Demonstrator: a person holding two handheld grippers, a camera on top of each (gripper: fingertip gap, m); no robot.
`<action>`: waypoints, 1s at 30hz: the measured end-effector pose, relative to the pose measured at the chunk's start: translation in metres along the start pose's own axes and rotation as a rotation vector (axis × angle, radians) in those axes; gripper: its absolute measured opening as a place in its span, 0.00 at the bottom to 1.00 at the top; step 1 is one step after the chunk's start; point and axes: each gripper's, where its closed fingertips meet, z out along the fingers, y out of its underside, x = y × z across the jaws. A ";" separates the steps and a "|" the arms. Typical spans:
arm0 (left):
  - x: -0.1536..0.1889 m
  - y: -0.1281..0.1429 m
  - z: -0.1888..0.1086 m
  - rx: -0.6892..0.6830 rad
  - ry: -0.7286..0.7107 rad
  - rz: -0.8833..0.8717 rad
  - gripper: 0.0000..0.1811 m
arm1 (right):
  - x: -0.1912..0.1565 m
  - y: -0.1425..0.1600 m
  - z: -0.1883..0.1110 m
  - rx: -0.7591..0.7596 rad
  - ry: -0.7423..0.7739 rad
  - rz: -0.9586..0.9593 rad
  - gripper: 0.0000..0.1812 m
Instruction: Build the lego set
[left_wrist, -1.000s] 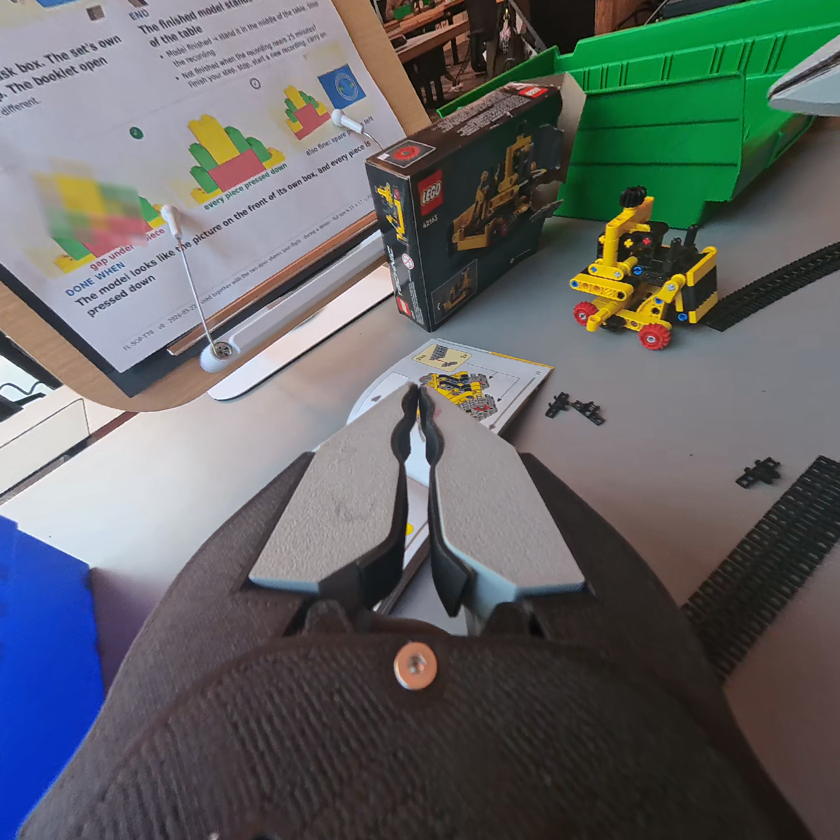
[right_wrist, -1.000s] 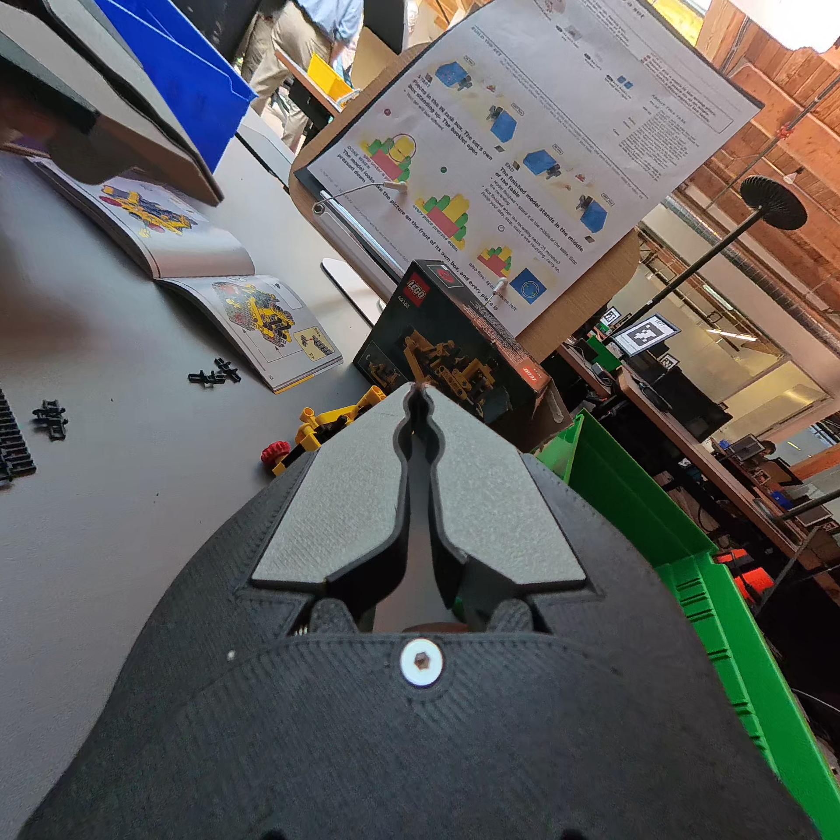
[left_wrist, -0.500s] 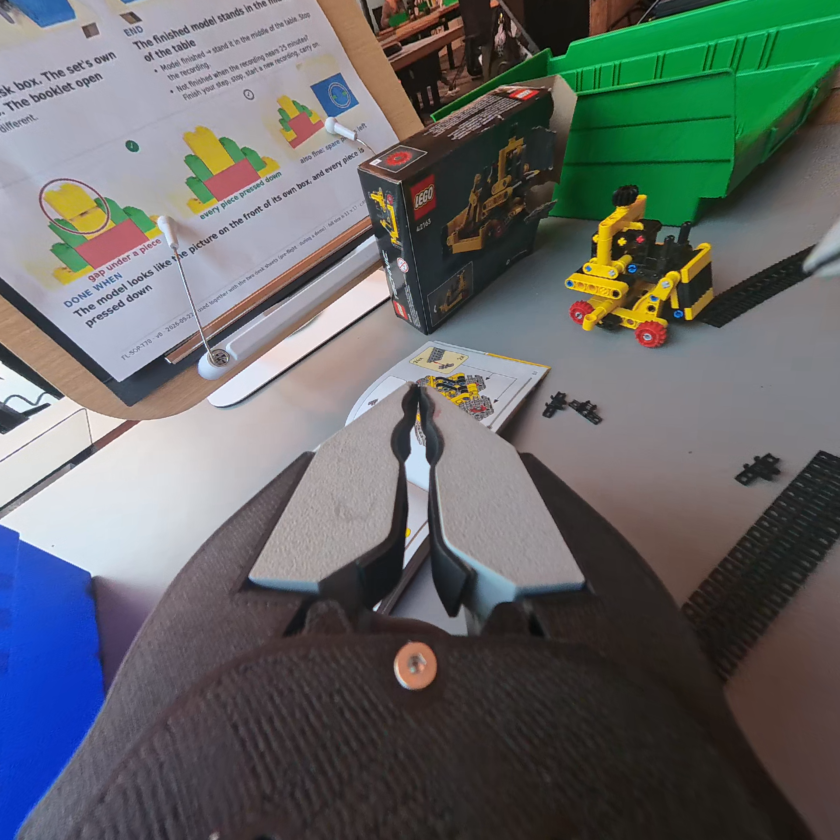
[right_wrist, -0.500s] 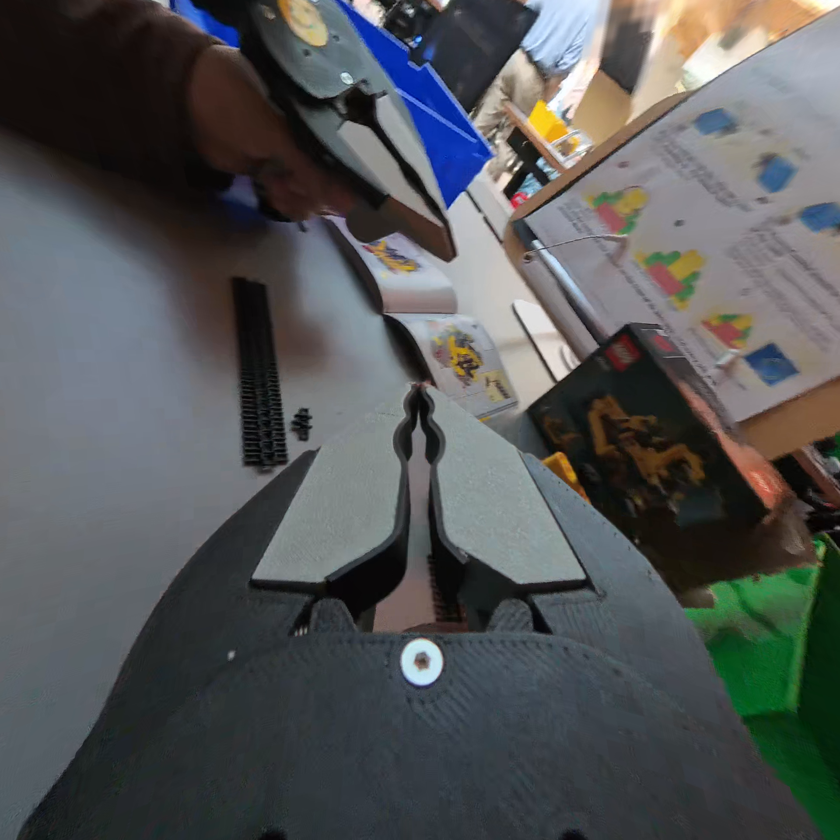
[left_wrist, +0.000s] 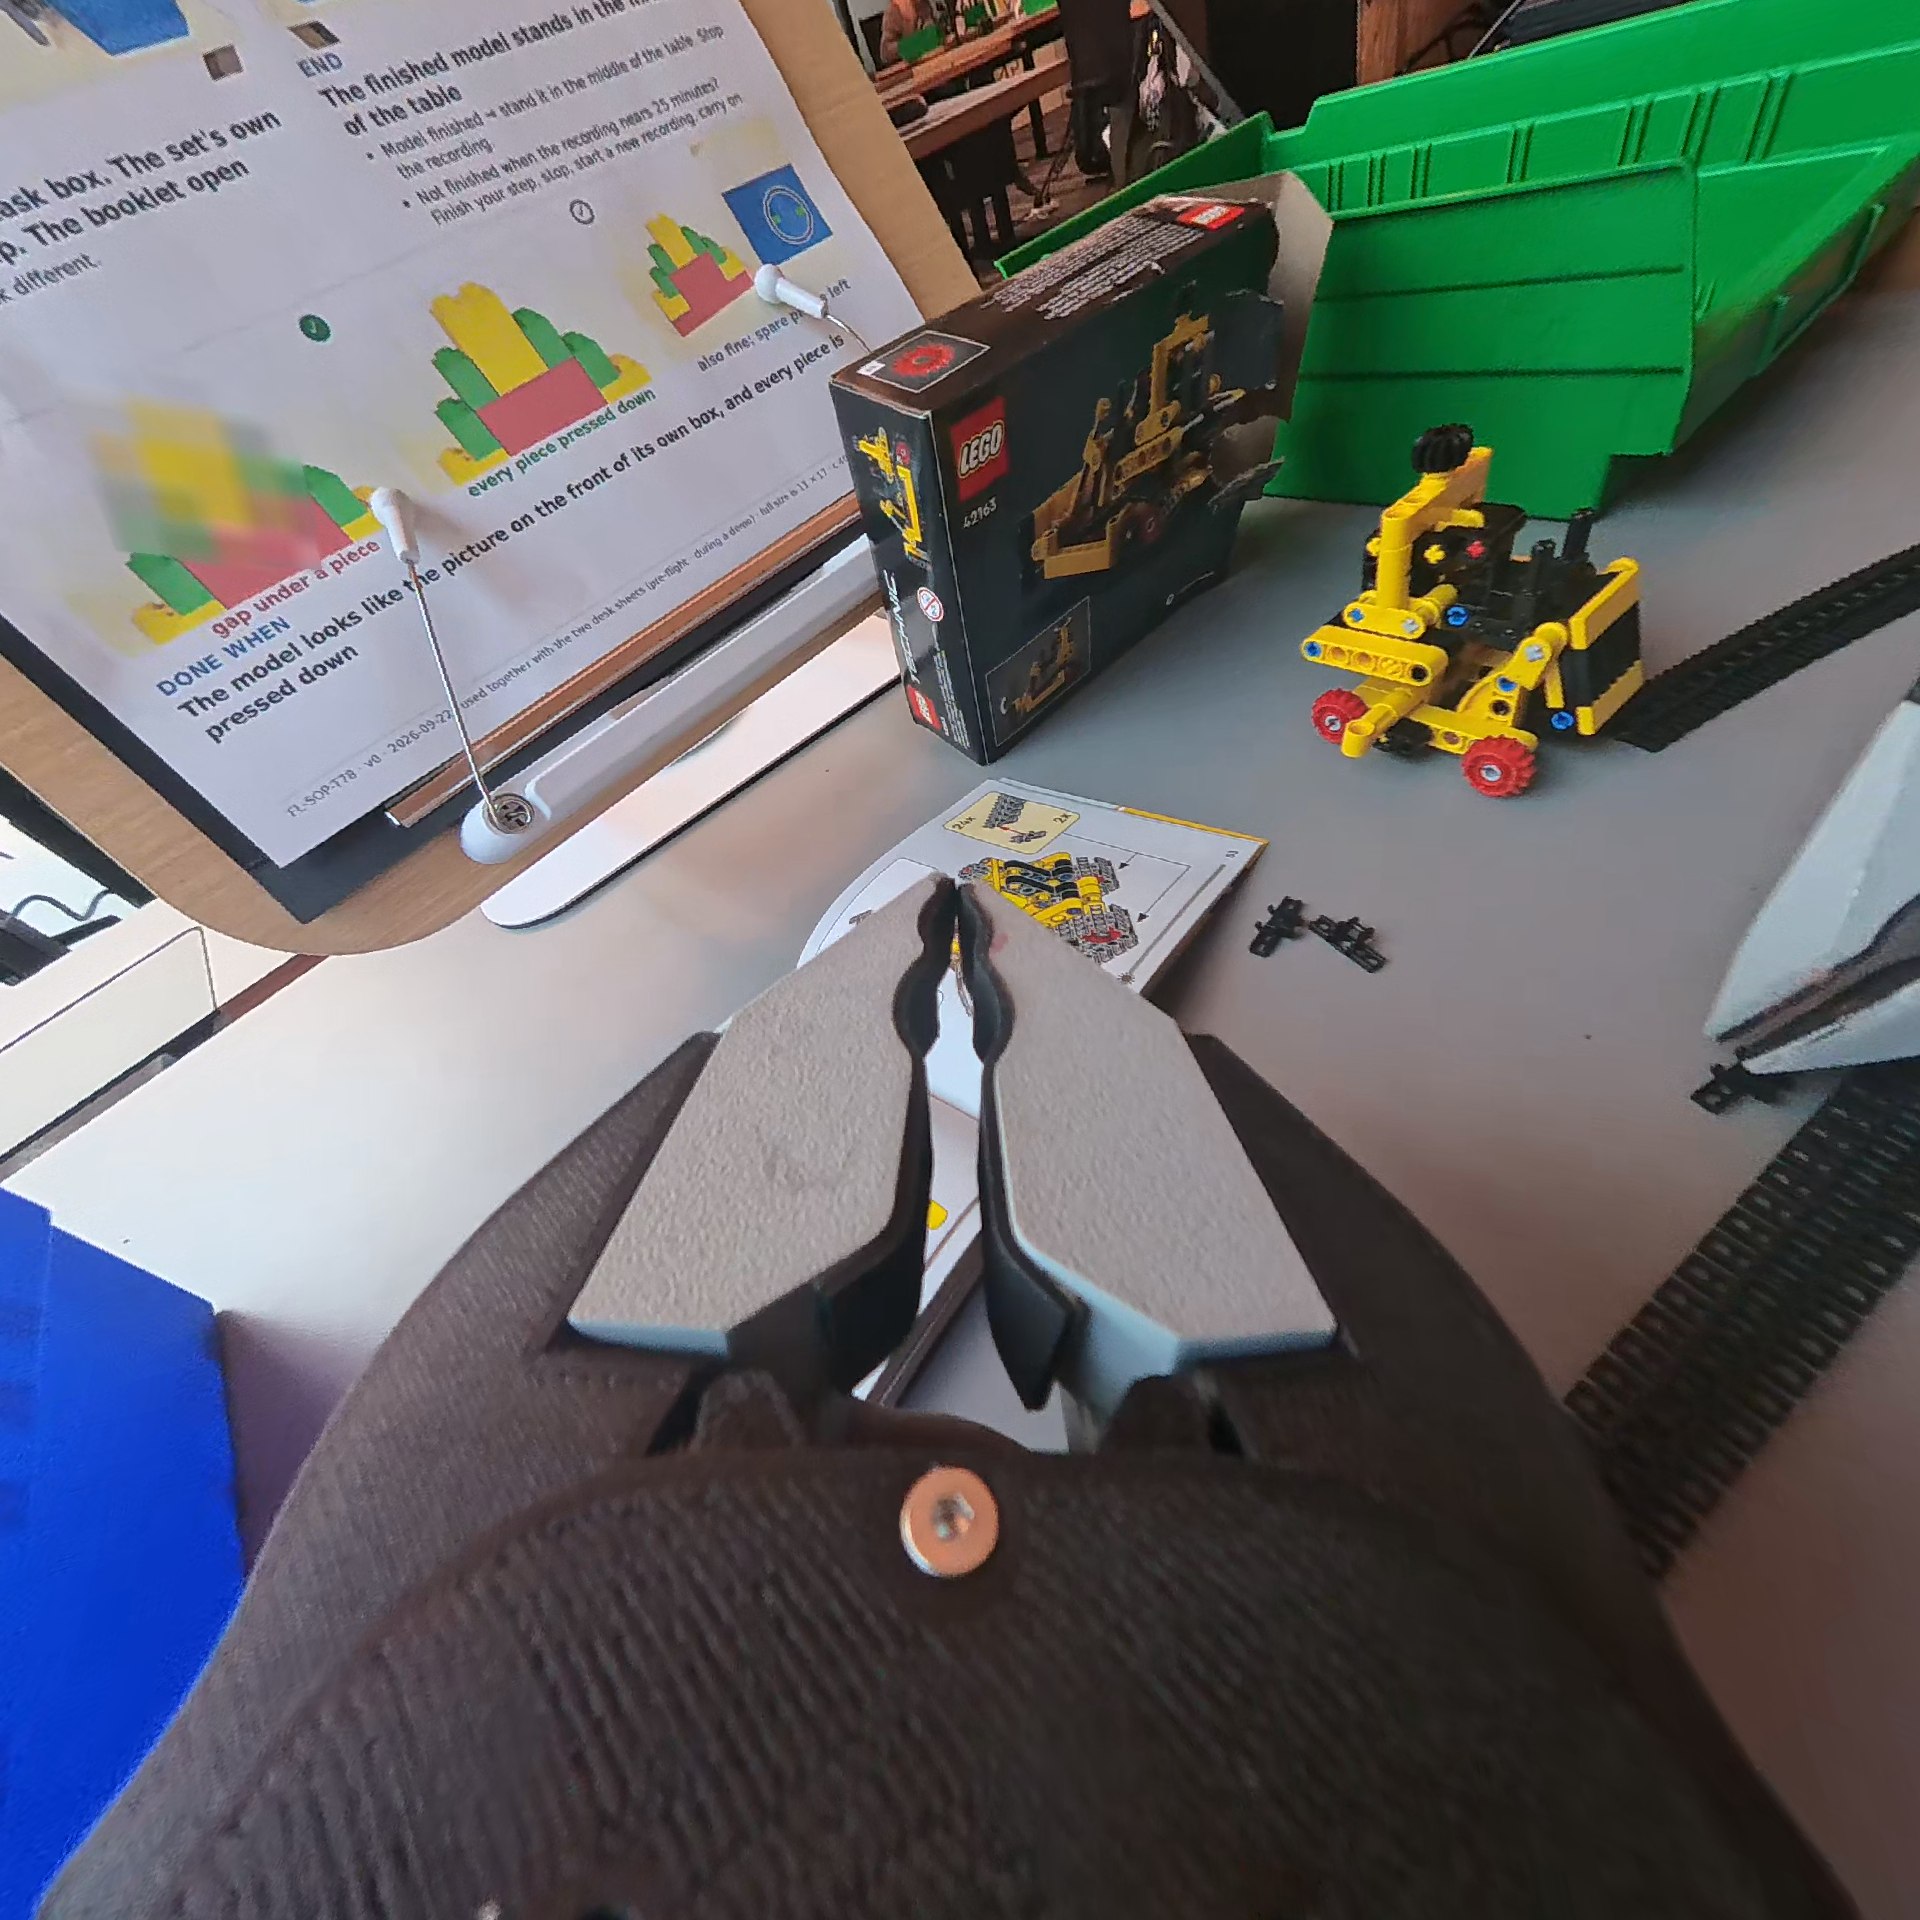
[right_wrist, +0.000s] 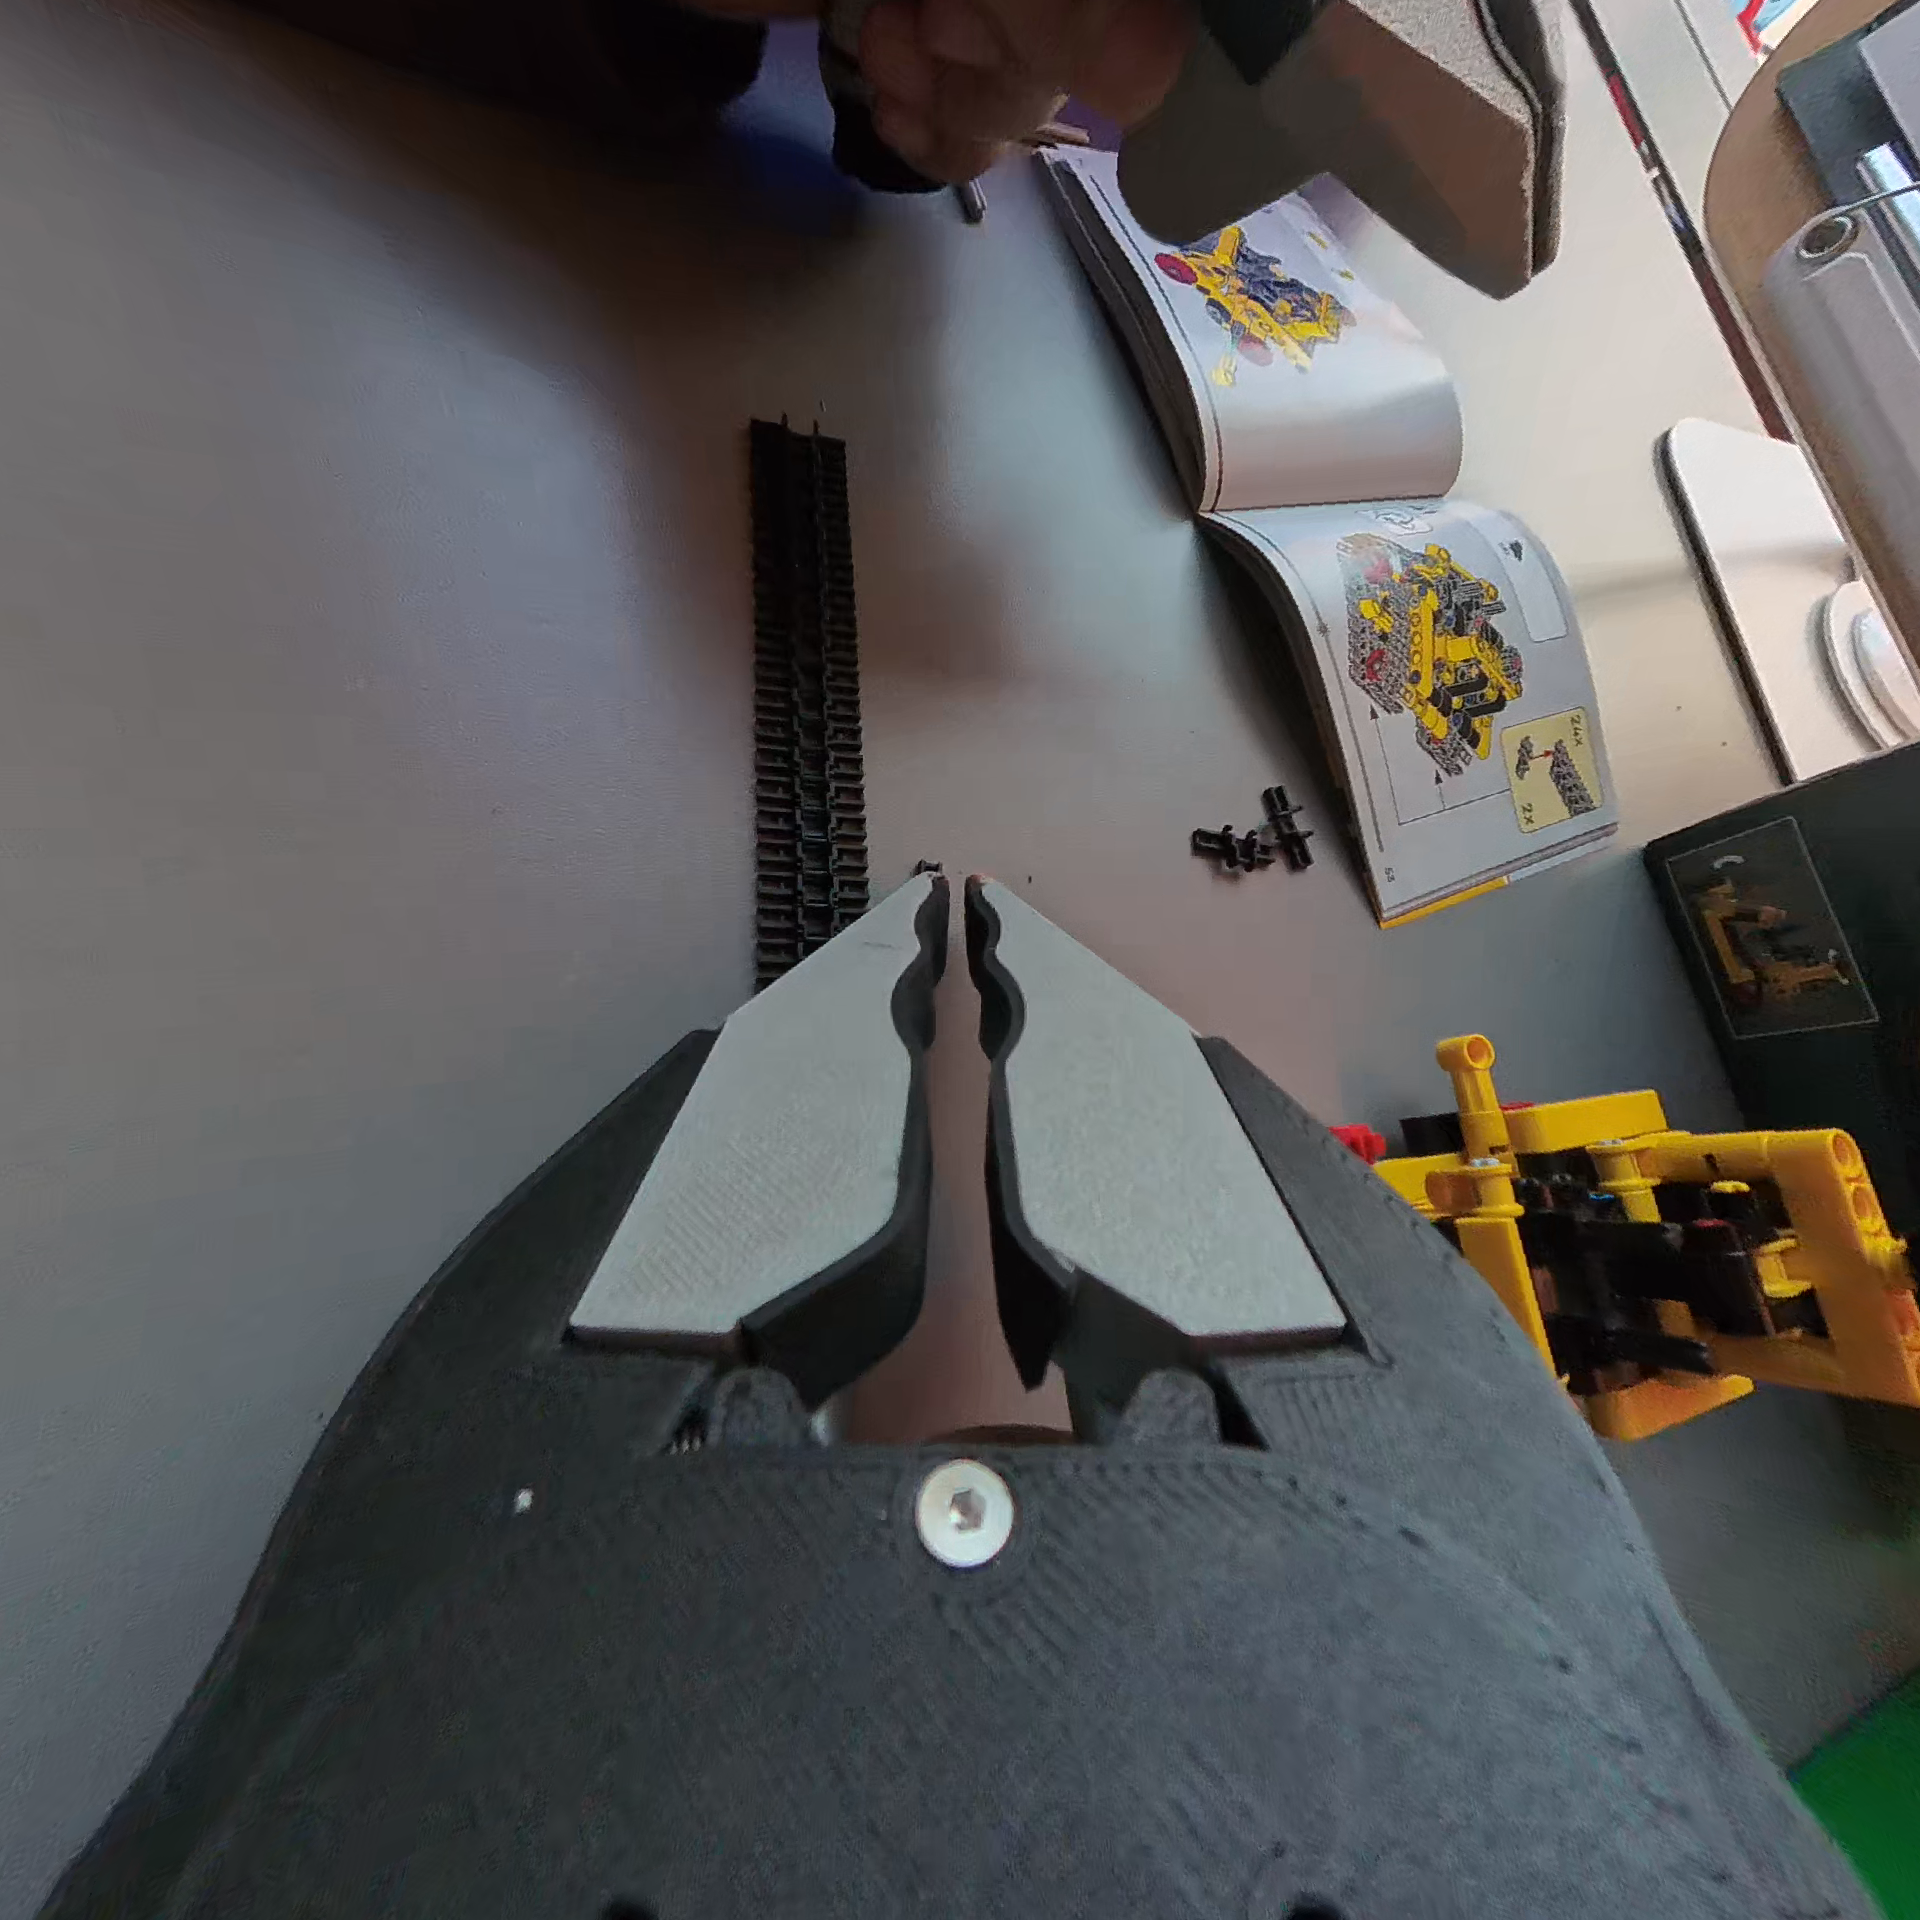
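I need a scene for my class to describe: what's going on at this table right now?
A person is building a Lego bulldozer with a handheld tool in each hand. The yellow model stands on the grey table beside its box, tracks not yet fitted. The right tool, shut and empty, is down at a loose black link by the end of a track strip. The left tool, also shut, hovers over the open booklet.
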 end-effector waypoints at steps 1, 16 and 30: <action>0.001 0.001 0.000 -0.003 0.003 0.002 0.00 | 0.000 0.001 0.001 -0.008 -0.003 0.002 0.00; 0.003 0.005 0.003 -0.022 0.014 0.011 0.00 | 0.018 0.023 -0.010 -0.065 0.086 0.043 0.00; 0.005 -0.002 -0.001 0.000 0.017 0.013 0.00 | 0.011 0.035 -0.036 -0.112 0.298 0.016 0.00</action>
